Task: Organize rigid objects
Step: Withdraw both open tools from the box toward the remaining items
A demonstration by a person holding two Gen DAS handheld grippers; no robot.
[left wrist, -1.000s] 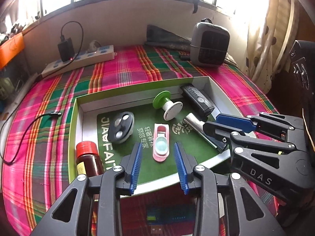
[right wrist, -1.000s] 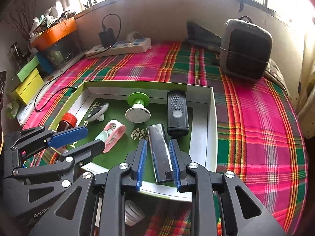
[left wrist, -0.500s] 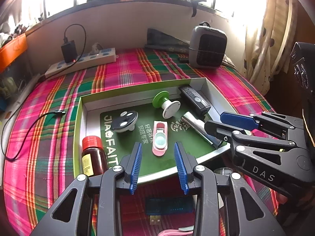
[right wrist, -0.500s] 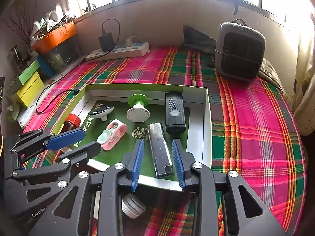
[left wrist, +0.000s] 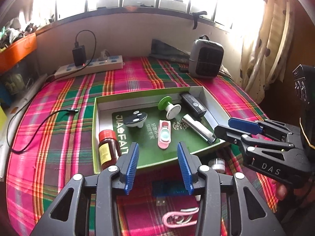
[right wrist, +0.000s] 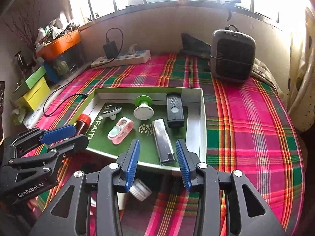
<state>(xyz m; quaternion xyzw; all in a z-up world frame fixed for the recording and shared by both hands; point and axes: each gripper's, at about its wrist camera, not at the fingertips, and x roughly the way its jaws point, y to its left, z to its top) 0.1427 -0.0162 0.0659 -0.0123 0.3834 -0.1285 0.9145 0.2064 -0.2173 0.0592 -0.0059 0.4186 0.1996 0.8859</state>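
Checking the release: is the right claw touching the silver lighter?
Apart. The right wrist view shows the opening right claw pads clear of the silver lighter.

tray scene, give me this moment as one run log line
left gripper: opening, empty | right gripper: opening, empty | silver lighter: lying in tray | pink case: in tray | white cap: outside tray

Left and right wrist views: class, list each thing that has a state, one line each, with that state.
left gripper: jaws opening, nothing between.
right gripper: jaws opening, nothing between.
brown bottle: red cap on, upright in the box.
silver lighter: lying flat in box.
power strip: charger plugged in, light on.
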